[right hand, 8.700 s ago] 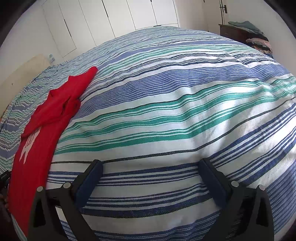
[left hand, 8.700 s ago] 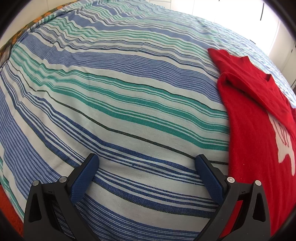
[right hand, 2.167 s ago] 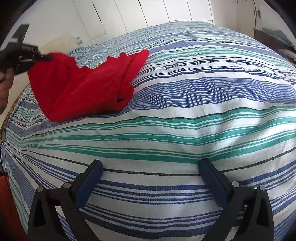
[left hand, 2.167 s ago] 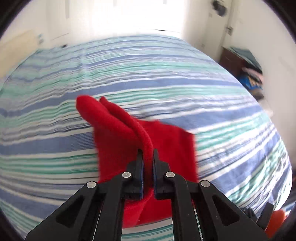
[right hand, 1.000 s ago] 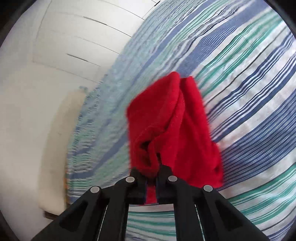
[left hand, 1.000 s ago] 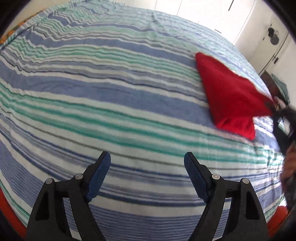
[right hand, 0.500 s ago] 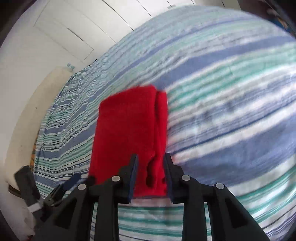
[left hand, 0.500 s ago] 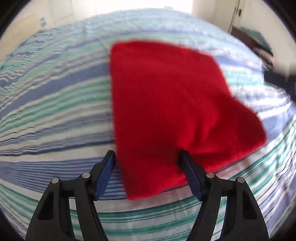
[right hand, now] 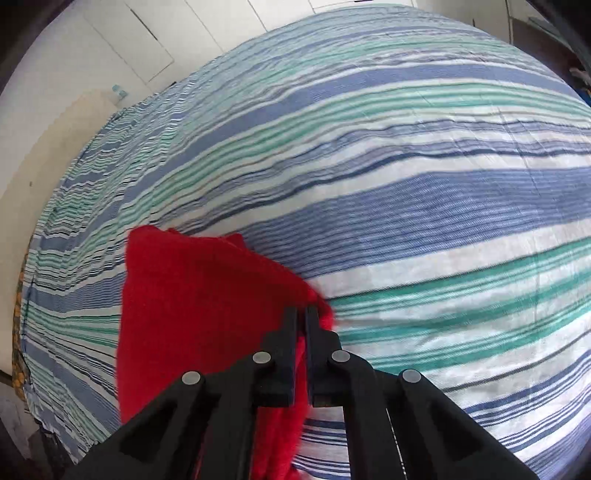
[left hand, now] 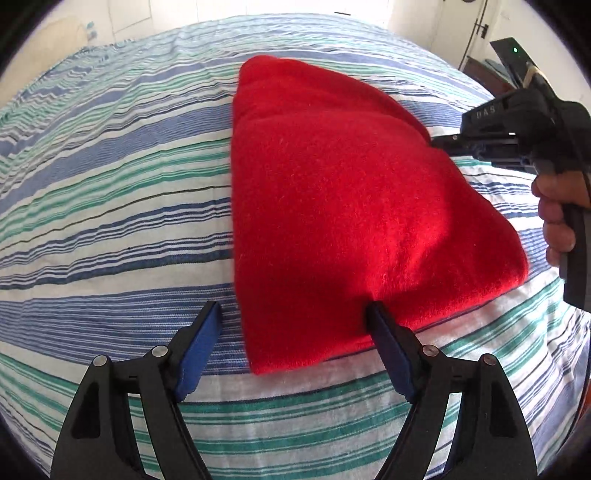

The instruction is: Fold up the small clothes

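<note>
A red garment (left hand: 332, 184), folded into a thick pad, lies on the striped bed cover (left hand: 110, 184). My left gripper (left hand: 291, 308) hovers at its near edge with the jaws opening. The near corner sits between them, and the right pad (left hand: 388, 350) touches the fabric without pinching it. In the left wrist view my right gripper (left hand: 437, 142) meets the garment's right edge, held by a hand (left hand: 554, 210). The right wrist view shows that gripper (right hand: 301, 310) closing down shut on a fold of the red garment (right hand: 203, 295).
The blue, green and white striped cover (right hand: 406, 184) spreads wide to the right of the garment. White cupboard doors (right hand: 147, 44) stand behind the bed, and a beige headboard (right hand: 48, 166) lies to the left. A door (left hand: 476, 33) shows far right.
My left gripper swung over to the garment's near edge and stayed there. The right gripper set the lifted garment down, opened briefly, slid to its right edge and shut on it again.
</note>
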A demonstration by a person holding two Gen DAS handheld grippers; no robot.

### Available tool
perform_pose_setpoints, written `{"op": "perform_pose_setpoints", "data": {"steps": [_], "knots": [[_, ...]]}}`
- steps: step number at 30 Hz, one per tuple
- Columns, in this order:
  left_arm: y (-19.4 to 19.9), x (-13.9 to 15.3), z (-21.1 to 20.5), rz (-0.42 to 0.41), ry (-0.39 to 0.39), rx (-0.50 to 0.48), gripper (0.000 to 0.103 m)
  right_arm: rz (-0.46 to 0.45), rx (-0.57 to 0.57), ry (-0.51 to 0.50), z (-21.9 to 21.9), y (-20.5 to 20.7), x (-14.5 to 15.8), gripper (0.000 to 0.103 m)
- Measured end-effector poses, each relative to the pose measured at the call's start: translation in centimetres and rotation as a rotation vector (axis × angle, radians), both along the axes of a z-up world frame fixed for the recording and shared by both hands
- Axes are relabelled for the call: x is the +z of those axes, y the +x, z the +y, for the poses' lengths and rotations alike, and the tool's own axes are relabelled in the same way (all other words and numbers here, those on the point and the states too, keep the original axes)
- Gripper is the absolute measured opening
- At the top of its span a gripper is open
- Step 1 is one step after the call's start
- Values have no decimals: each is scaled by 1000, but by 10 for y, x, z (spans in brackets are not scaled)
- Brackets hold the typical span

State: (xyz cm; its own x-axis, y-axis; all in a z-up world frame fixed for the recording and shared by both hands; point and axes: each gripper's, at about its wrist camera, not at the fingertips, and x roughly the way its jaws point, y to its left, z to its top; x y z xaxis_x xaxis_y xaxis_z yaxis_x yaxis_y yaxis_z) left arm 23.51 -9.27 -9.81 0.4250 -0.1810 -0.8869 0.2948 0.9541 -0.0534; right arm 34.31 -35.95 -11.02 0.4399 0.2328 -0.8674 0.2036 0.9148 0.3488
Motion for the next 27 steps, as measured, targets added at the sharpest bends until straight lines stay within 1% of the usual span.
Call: {"op": "perform_pose_setpoints", "data": {"steps": [1,2,3,4,6,7,8,9,10,11,12,13,14,15,16,17,18,19,20,21,22,24,25,27], "knots": [[0,2,1,6,-4,-1,81,7,-1,-13,-2,-2,-1,4],[-3,8,4,10,-13,-4,82,6,-8,-48,-3,-6,4,6],[-5,13,7,7,-20,-6,82,-19,-9,-67,-4,-9,13,9],[-8,18,9,-4,-27,-6,82,-56,5,-73,-2,-17,24,10],[-16,29,18,-28,-37,2,82,-143,69,-68,9,-38,53,10],[-18,33,22,-32,-47,8,82,-187,122,-40,18,-51,65,10],[-19,36,27,-33,-59,19,82,-226,197,18,30,-64,74,10],[-21,38,30,-32,-63,28,82,-246,266,60,44,-74,77,12],[-20,39,35,-29,-67,40,82,-246,323,66,58,-85,74,14],[-19,39,37,-26,-66,52,82,-224,362,33,69,-92,64,17],[-17,38,42,-21,-60,71,82,-179,377,-21,76,-96,48,17],[-13,37,47,-16,-56,87,82,-103,368,-68,77,-97,25,18],[-10,37,53,-14,-57,103,82,-39,345,-62,72,-97,6,16],[-8,39,58,-15,-67,117,82,-17,311,-16,63,-100,-4,14],[-5,39,63,-17,-80,128,83,-37,282,26,56,-103,-2,14],[0,40,68,-17,-103,144,87,-62,270,55,50,-105,6,15],[4,39,73,-14,-123,155,89,-92,267,77,46,-105,15,19],[10,38,73,-7,-145,167,89,-127,261,95,40,-103,26,22],[17,34,73,11,-173,176,89,-158,247,115,32,-98,36,39],[22,30,71,29,-192,173,91,-184,218,139,23,-90,42,64],[26,25,68,50,-207,167,91,-199,188,162,14,-81,45,72],[34,9,62,102,-209,173,91,-185,150,217,0,-59,39,73],[37,2,60,126,-226,178,91,-155,131,247,-7,-45,30,73],[40,-5,60,147,-255,181,92,-89,68,327,-21,-18,7,73]]}}
